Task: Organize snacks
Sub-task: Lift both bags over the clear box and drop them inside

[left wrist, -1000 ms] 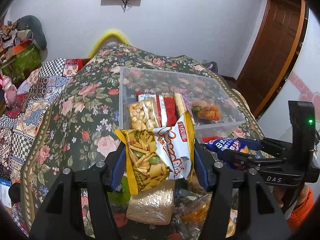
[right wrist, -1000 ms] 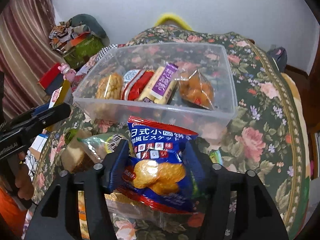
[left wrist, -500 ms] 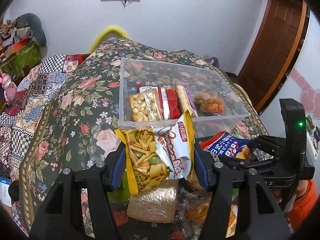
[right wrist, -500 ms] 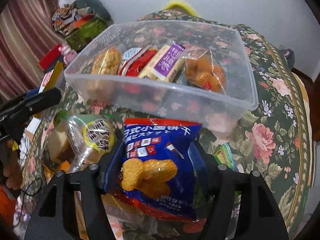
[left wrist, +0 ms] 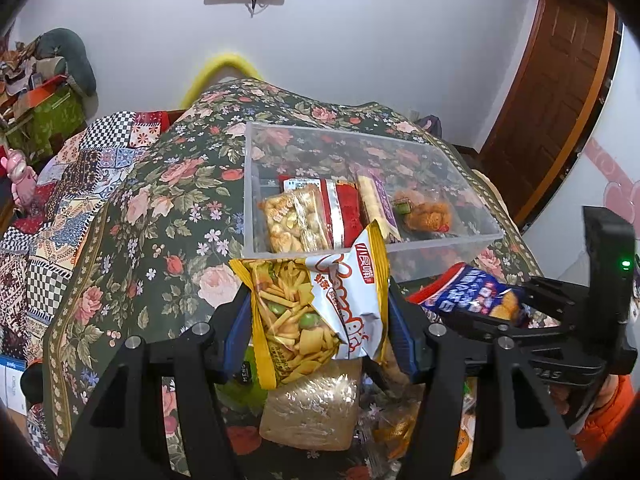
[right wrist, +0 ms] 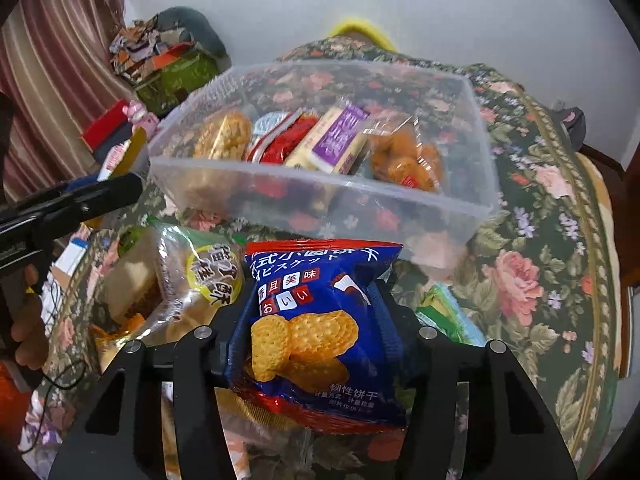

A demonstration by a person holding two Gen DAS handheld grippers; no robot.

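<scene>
My left gripper (left wrist: 318, 320) is shut on a yellow and white mixed-snack packet (left wrist: 316, 304), held just in front of the near wall of a clear plastic bin (left wrist: 280, 148). My right gripper (right wrist: 308, 332) is shut on a blue biscuit packet (right wrist: 316, 332), held in front of the bin (right wrist: 320, 208); this packet also shows in the left wrist view (left wrist: 468, 292). The bin holds several snack packs: crackers (left wrist: 292, 220), a red pack (left wrist: 344, 212), a purple-labelled bar (right wrist: 332, 140) and orange pastries (right wrist: 404, 160).
The bin sits on a flower-patterned cloth (left wrist: 160, 208). Loose snacks lie below the grippers: a brown block (left wrist: 312, 408), a clear bag with a yellow label (right wrist: 200, 280), a green packet (right wrist: 448, 316). A wooden door (left wrist: 560, 80) stands at the right.
Both grippers have risen and moved towards the bin with their packets; the bin's near wall is closer in both views. Both grips are unchanged.
</scene>
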